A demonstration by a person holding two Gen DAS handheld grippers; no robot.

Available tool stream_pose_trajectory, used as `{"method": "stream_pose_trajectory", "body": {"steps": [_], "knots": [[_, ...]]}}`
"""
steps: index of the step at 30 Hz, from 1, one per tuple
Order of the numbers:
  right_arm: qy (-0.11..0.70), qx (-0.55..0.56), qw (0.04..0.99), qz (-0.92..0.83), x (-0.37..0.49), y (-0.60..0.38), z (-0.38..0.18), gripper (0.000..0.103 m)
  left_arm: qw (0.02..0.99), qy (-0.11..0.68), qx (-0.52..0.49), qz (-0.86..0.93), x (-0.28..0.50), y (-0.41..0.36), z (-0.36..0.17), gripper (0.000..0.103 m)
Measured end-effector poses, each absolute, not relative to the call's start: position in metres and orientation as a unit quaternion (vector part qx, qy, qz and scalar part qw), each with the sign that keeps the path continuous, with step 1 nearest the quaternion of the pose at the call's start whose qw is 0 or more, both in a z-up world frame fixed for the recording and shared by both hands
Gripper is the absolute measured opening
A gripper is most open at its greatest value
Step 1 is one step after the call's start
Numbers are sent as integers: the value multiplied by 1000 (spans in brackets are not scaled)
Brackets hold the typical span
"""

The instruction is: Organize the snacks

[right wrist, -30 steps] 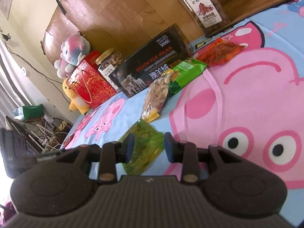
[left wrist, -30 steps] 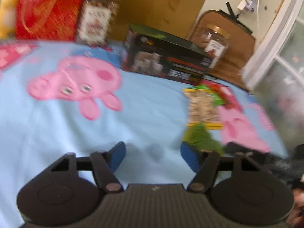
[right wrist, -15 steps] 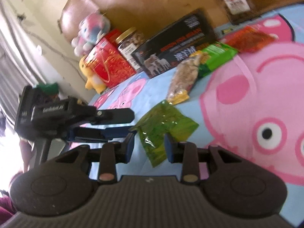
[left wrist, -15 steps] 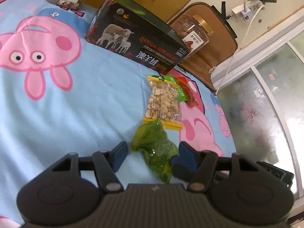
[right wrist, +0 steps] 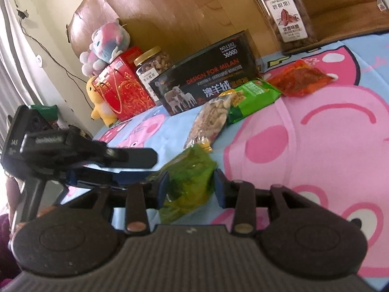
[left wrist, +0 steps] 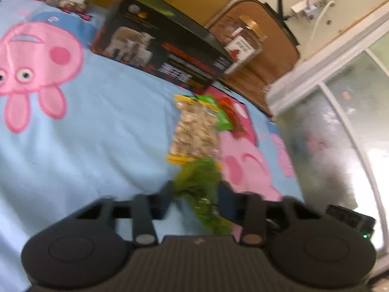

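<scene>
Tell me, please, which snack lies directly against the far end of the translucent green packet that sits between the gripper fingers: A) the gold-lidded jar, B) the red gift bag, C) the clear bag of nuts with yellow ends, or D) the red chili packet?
C: in the right wrist view the bag of nuts has its yellow near end touching the green packet, with the others farther back.

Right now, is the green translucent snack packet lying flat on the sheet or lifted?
Lifted at one end: the green packet tilts above the blue sheet, crumpled between the closing left gripper fingers.
</scene>
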State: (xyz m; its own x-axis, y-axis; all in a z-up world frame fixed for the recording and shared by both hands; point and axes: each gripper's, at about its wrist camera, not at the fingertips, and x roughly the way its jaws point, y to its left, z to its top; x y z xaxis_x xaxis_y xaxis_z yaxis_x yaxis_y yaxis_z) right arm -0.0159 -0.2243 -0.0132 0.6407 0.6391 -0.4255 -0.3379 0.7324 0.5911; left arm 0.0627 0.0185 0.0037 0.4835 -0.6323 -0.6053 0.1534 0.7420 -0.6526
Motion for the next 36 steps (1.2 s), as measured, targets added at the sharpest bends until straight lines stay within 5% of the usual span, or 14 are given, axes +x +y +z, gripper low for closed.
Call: {"method": "stream_pose_trajectory", "body": {"steps": [7,10,14,31,36], "knots": [[329,277,853,296,-15,-225,-16,43,795,455,-331,-228,66,43,-12,17],[335,261,861,280,-15,-218,-15,26,795,451,-336,-226,62,48,-11,17],[341,307,836,302,-10,-221,-13,20,801,433,-342,-232,57,61,3,17],[247,244,887,304,125,-180,72,20,886,327,-282,-172,194,73,97,19],[262,194,907,265,159,-162,65,33,887,340,-287,-125,221,77,83,23]]}}
